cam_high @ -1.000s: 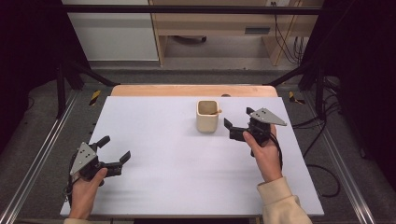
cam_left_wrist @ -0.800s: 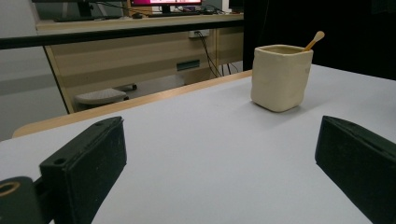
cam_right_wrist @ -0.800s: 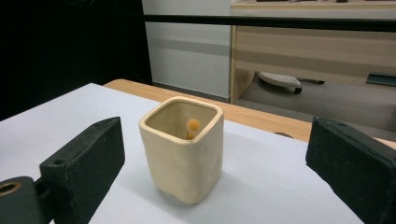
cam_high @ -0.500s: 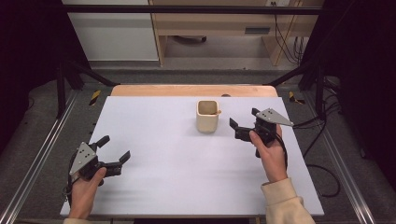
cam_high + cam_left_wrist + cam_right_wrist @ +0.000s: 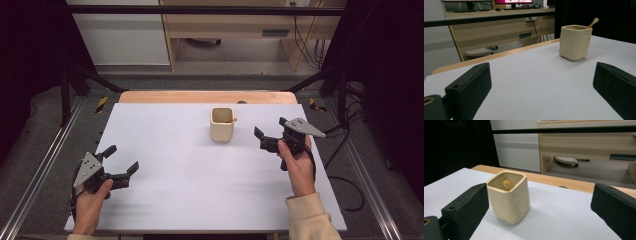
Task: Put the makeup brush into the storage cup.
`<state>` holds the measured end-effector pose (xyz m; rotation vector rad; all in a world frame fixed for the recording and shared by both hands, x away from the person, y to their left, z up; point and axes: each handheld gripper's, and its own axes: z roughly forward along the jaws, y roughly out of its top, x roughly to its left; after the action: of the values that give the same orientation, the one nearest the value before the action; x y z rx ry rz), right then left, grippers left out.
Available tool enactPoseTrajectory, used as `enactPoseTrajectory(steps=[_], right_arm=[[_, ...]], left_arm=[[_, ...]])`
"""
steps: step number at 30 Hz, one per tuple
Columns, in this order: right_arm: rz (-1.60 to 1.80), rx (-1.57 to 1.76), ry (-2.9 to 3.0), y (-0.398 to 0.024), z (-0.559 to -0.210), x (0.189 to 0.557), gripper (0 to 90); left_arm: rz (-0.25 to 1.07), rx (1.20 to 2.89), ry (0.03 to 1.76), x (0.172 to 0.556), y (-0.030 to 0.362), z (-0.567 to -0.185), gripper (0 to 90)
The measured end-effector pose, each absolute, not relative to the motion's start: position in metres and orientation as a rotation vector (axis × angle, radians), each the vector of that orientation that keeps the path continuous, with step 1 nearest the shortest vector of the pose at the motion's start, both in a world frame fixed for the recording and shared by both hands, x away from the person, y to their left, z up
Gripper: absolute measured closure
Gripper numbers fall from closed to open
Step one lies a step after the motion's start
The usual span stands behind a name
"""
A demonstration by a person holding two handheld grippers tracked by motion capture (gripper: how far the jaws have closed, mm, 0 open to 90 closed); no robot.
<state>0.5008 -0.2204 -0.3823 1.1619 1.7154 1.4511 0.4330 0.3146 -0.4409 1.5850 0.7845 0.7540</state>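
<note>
Right hand-held gripper (image 5: 266, 138) released, jaws wide — beside upright cream cup (image 5: 222, 124), wooden stick (image 5: 506, 184) upright inside.

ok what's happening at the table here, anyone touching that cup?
Not at this moment. A person holds a gripper in each hand. The right gripper sits on the table beside the cream square cup, jaws open and pointed at it, with a gap between them. The cup stands upright on the white table with a small wooden stick leaning inside it. The left gripper is open too, resting near the front left corner, well away from the cup.
</note>
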Motion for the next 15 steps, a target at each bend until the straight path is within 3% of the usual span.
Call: enactPoseTrajectory(steps=[15], right_arm=[[1.421, 1.188, 1.704, -0.242, -0.392, 0.490, 2.6]], left_arm=[[0.752, 1.588, 0.780, 0.434, 0.314, -0.441, 1.1]])
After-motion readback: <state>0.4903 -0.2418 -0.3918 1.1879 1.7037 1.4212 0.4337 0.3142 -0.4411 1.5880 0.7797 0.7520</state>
